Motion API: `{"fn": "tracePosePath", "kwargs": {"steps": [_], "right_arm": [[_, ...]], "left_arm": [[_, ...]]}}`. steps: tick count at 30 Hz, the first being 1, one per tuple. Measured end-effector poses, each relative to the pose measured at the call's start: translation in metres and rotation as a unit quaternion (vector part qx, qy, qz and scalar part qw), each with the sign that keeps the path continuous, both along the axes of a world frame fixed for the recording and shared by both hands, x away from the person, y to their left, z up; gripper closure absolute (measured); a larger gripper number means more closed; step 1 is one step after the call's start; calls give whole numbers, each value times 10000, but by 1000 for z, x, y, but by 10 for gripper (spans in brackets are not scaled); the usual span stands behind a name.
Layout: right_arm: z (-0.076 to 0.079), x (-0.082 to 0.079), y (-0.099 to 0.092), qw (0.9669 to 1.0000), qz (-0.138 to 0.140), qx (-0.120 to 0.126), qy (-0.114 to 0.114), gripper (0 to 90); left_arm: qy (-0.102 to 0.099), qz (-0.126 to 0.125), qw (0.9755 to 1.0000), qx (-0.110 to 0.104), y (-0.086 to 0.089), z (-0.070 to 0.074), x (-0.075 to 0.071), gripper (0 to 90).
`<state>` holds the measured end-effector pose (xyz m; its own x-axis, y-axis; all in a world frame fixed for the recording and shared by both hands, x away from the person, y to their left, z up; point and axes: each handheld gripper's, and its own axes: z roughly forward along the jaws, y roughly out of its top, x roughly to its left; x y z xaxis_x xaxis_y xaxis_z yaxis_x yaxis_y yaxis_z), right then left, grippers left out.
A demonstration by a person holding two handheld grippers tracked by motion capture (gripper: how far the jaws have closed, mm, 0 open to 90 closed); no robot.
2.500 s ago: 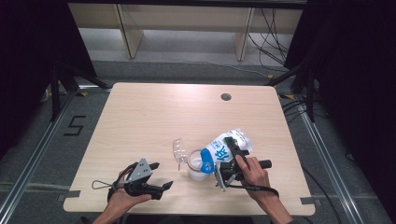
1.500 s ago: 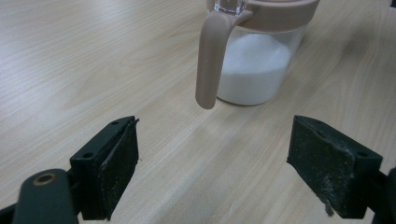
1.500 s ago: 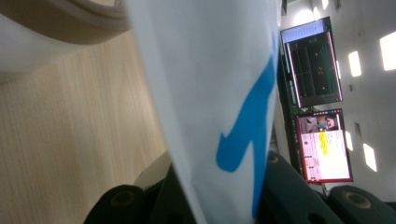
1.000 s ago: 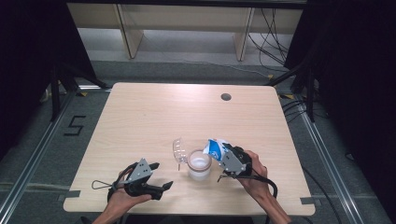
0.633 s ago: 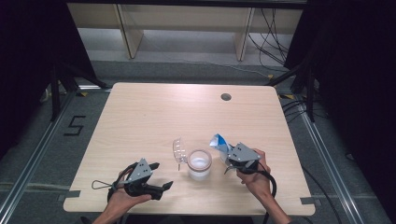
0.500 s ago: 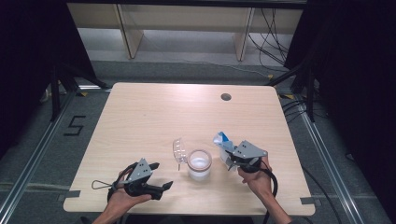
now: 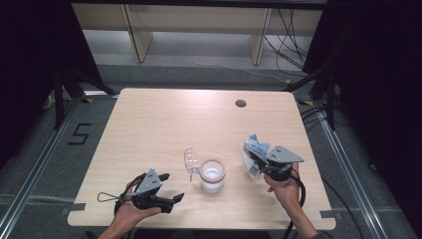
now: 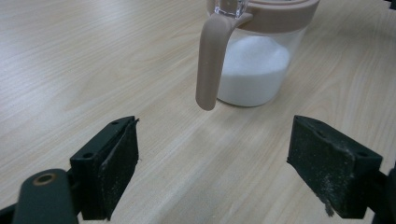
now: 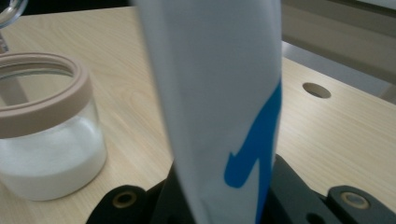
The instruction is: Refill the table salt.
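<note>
A clear jar [image 7: 212, 175] with a beige rim stands near the table's front middle, partly full of white powder, its clear lid [image 7: 190, 160] hinged open to the left. In the left gripper view the jar [image 8: 256, 56] and its beige handle [image 8: 209, 60] stand just ahead of the jaws. My left gripper [image 7: 171, 188] rests open at the front left, nothing between its pads [image 8: 120, 161]. My right gripper [image 7: 254, 162] is shut on a white and blue bag [image 7: 255, 149], held upright to the right of the jar. The bag [image 9: 224, 93] rises between the jaws, with the jar [image 9: 44, 126] at left.
A round cable hole [image 7: 241, 103] sits at the table's back right. The wooden tabletop [image 7: 164, 124] is bare behind the jar. Cables trail from both grippers off the front edge. Shelving and dark curtains stand beyond the table.
The right gripper has tipped the bag back upright and carried it rightward away from the jar's mouth. The left gripper has stayed put.
</note>
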<state>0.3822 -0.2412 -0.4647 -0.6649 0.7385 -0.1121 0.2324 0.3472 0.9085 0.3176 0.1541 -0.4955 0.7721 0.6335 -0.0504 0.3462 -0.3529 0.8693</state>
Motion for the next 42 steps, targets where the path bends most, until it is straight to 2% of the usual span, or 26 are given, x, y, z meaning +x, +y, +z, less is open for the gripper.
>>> {"fn": "tracePosePath", "kwargs": {"steps": [1, 2, 3, 5, 6, 7, 10, 12, 13, 14, 18, 19, 20, 21, 22, 24, 25, 26, 28, 29, 31, 32, 33, 39, 41, 42], "right_arm": [[0, 0, -4, 10000, -82, 31, 30, 876], [-2, 2, -7, 9998, -106, 50, -145, 876], [-2, 1, -10, 9998, -155, 81, 29, 876], [-4, 3, -16, 9996, -248, 118, 60, 877], [-4, 1, -18, 9992, -306, 152, 212, 879], [-5, 2, -21, 9993, -318, 105, 142, 882], [-5, 2, -25, 9989, -410, 91, 190, 889], [-5, 4, -28, 9992, -398, 6, 9, 890], [-5, 5, -29, 9991, -410, -1, -47, 890], [-6, 4, -28, 9990, -437, 103, 10, 890], [-6, 4, -28, 9987, -485, 116, 91, 890], [-8, 7, -28, 9987, -492, 88, -119, 890], [-9, 4, -27, 9986, -488, 122, 165, 889], [-10, 6, -27, 9990, -431, 12, 89, 889], [-12, 6, -26, 9987, -474, 76, 163, 888], [-12, 6, -26, 9988, -479, -5, 100, 886], [-13, 7, -26, 9988, -487, 46, 45, 881], [-12, 5, -27, 9984, -526, 67, 192, 870], [-11, 5, -29, 9989, -467, -21, 39, 860], [-12, 5, -28, 9987, -469, 73, 156, 860], [-11, 5, -29, 9987, -506, -13, 8, 857], [-11, 5, -29, 9988, -492, -14, 17, 854], [-11, 3, -28, 9985, -524, 47, 146, 849], [-11, 0, -28, 9976, -626, 78, 292, 781], [-12, 2, -29, 9981, -542, 109, 277, 749], [-12, 1, -28, 9978, -638, 70, 191, 741]], "left_arm": [[0, 16, 10000, 12, 0, 0, 0, 158], [44, 36, 10000, -22, -1, 0, -1, 158], [39, 41, 10000, -27, -1, 0, -1, 158], [29, 17, 10000, 78, 0, 0, 0, 158], [45, 37, 10000, -28, -1, 0, -1, 158], [49, 40, 10000, -30, -1, 0, -1, 158], [46, 38, 10000, -27, -1, 0, 0, 158], [44, 21, 10000, -30, -1, 0, 0, 158], [0, -28, 10000, 40, 0, 0, 0, 158], [-4, -5, 10000, 44, 0, 1, 0, 158], [6, -22, 10000, 35, 0, 0, 0, 158], [6, -10, 10000, 40, 0, 0, 0, 158], [-2, -4, 10000, 47, 0, 0, 0, 158], [10, 14, 10000, 5, -1, 0, 0, 158], [-4, 4, 10000, 66, 0, 0, 0, 158], [9, -12, 10000, -2, -1, 0, 0, 158], [-1, -7, 10000, 24, -1, 0, 0, 158], [17, -17, 10000, 4, -1, 0, 0, 158], [3, 13, 10000, 8, -1, 0, 0, 158], [-3, -2, 10000, 53, 0, 0, 0, 158], [4, -25, 10000, 31, -1, 0, 0, 158], [7, -33, 10000, 37, 0, 0, 0, 158], [3, -24, 10000, 36, 0, 0, 0, 158], [-8, -3, 10000, 53, 0, 0, 0, 158], [-6, -2, 10000, 48, 0, 0, 0, 158], [-6, -2, 10000, 49, 0, 0, 0, 158]]}}
